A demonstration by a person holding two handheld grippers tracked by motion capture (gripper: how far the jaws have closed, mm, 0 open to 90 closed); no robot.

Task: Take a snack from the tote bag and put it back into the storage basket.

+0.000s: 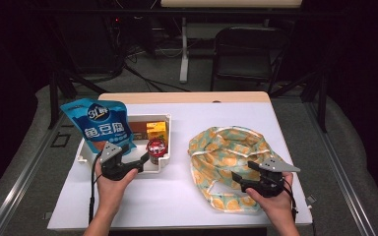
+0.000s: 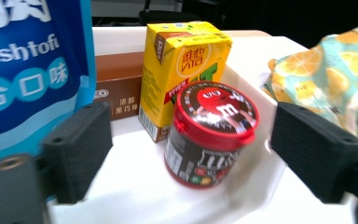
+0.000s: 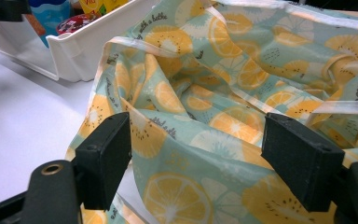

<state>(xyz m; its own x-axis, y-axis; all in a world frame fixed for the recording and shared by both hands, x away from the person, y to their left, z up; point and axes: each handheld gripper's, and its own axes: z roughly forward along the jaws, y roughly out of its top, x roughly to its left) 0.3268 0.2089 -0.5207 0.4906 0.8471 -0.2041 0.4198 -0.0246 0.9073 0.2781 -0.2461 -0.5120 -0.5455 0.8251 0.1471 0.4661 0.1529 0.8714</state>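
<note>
left gripper (image 1: 140, 161) fingers spread, right gripper (image 1: 237, 179) fingers spread

You're working in a lab-style recording room: black curtains around you, a white table (image 1: 177, 196) on carpet, tangled cables (image 1: 128, 54) by equipment at the back, a folding chair (image 1: 243, 51), and metal rails (image 1: 342, 172) flanking the table.

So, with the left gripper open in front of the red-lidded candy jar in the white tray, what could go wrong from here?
1. The round red-lidded candy jar stands right beside the yellow drink carton; the open left gripper closing in may bump the carton over.
2. The tall blue snack pouch stands close to the left jaw and might tip.
3. The right gripper hovers open over the floppy orange-print fabric bag, whose mouth may sag shut.
</note>
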